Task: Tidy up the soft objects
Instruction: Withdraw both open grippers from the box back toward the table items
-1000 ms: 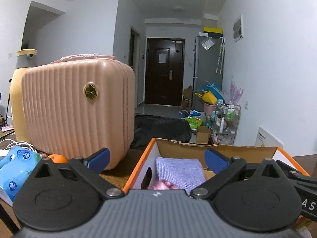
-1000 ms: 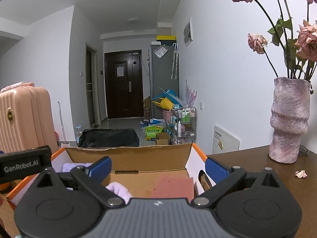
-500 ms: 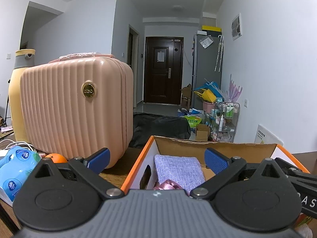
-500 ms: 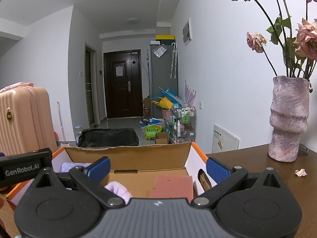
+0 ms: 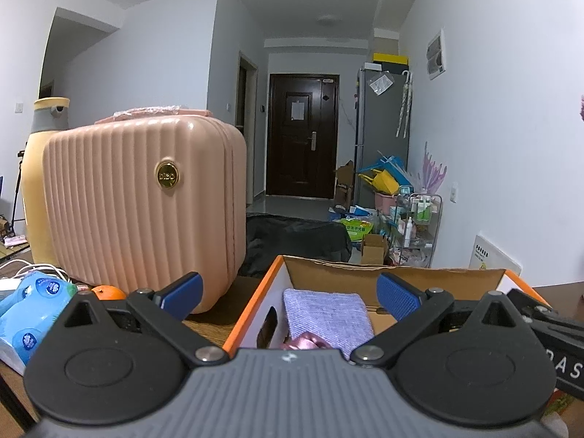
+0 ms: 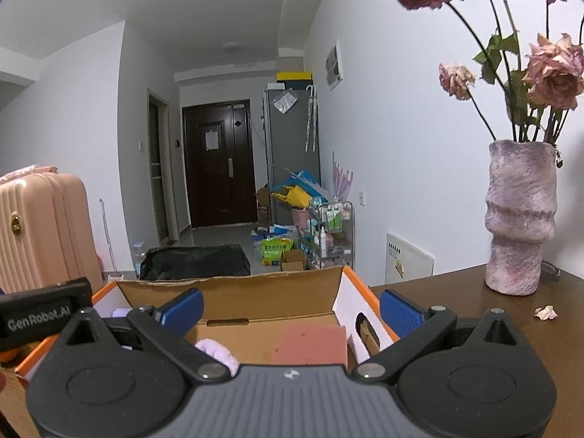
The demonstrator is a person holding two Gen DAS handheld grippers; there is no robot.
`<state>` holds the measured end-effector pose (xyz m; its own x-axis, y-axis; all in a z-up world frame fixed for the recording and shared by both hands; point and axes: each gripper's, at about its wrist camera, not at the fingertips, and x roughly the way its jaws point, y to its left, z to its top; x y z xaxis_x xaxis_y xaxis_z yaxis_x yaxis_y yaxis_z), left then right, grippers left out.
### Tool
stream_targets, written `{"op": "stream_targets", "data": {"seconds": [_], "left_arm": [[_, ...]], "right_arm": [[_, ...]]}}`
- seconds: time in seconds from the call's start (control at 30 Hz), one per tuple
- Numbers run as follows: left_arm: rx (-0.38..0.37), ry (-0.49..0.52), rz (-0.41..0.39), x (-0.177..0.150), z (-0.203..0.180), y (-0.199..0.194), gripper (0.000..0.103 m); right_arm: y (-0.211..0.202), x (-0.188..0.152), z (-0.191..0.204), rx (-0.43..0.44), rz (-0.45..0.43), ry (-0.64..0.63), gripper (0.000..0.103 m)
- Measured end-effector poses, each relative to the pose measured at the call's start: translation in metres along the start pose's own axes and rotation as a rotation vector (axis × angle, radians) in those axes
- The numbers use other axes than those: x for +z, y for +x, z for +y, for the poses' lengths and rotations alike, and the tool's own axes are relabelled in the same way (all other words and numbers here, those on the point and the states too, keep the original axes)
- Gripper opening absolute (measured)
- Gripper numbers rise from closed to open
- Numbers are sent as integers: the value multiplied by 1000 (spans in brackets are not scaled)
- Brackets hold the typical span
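The folded lavender knitted cloth (image 5: 328, 315) lies inside the orange-edged cardboard box (image 5: 394, 273), towards its left wall, directly ahead of you. Your left gripper (image 5: 288, 290) has its blue ribbed fingers (image 5: 396, 294) spread wide with nothing between them, hovering over the box's near left corner. Your right gripper (image 6: 290, 306) is equally wide apart and empty, above the near side of the same box. Each gripper's grey body hides the box's near edge. Just below the lavender cloth, a shiny pink bunched item (image 5: 306, 341) is mostly cut off, so you cannot tell what it is. From the right wrist you see a fluffy pale-lilac soft piece (image 6: 215, 352), partly hidden, and a flat salmon-pink spongy rectangle (image 6: 310, 343) on the box floor near the right wall. Left of the box stands a ribbed peach hard-shell case (image 5: 146, 211). Right of it, on the dark wooden table (image 6: 511, 314), stands a rough mauve stepped vase (image 6: 520, 219) with wilted pink roses (image 6: 551, 73).
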<state>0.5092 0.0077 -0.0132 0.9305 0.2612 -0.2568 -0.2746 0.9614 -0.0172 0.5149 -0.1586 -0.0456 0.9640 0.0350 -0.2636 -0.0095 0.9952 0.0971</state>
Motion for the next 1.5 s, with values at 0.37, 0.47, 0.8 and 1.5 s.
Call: {"op": "stream_targets", "data": {"seconds": [0.37, 0.47, 0.8, 1.5], "left_arm": [[-11, 2, -5, -5, -7, -28, 103], [-14, -2, 2, -8, -6, -37, 103], [-22, 12, 12, -19, -4, -66, 103], [-33, 35, 76, -47, 29, -136, 103]], "right_arm": [[-26, -6, -15, -33, -20, 12, 103], [-35, -8, -19, -33, -24, 16, 103], [-70, -19, -25, -25, -46, -3, 103], [-149, -49, -29, 6, -18, -77, 103]]}}
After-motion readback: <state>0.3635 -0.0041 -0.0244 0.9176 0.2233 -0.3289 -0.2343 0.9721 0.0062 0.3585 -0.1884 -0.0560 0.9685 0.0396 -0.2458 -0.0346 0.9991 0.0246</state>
